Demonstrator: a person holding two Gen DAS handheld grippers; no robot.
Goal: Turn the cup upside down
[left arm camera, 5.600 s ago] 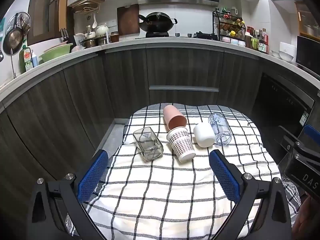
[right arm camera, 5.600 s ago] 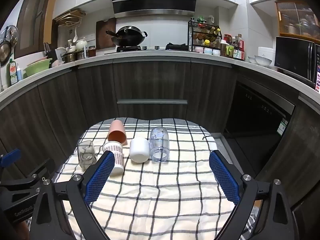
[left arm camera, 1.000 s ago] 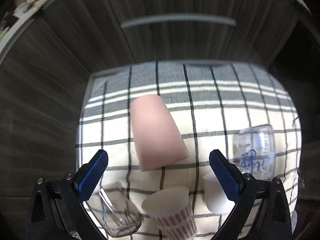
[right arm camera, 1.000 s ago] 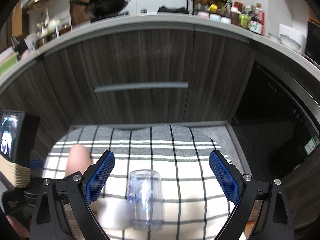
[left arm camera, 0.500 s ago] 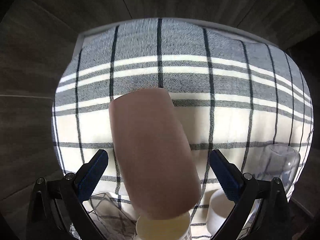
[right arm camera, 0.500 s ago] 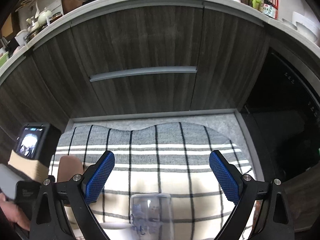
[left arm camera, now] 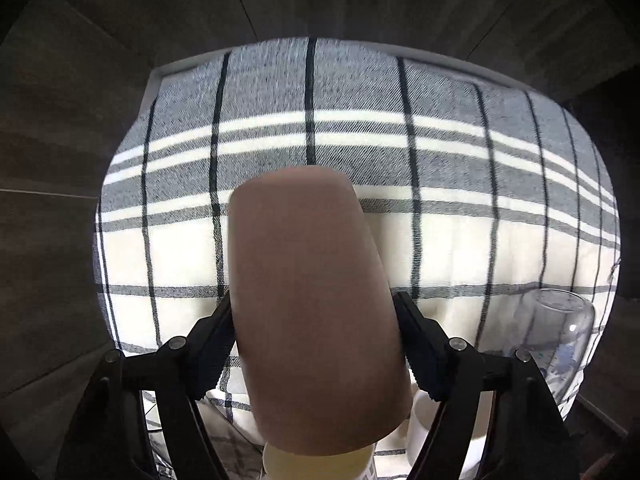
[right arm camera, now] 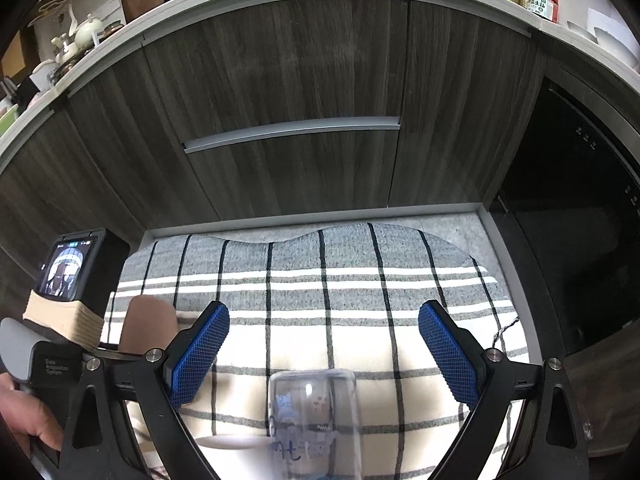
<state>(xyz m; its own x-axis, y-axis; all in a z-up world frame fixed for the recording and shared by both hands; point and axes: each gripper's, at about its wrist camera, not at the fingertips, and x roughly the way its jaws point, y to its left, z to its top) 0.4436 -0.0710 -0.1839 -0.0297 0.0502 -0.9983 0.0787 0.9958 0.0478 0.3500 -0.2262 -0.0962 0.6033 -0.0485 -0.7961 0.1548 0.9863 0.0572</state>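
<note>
Closing from wide apart half a second ago, the left gripper [left arm camera: 316,340] now clamps the pink cup [left arm camera: 312,312], lying on the checked cloth [left arm camera: 460,240]. Right gripper [right arm camera: 322,354] hangs spread near the clear glass [right arm camera: 314,420]. Lifting before rotating should avoid snagging.
</note>
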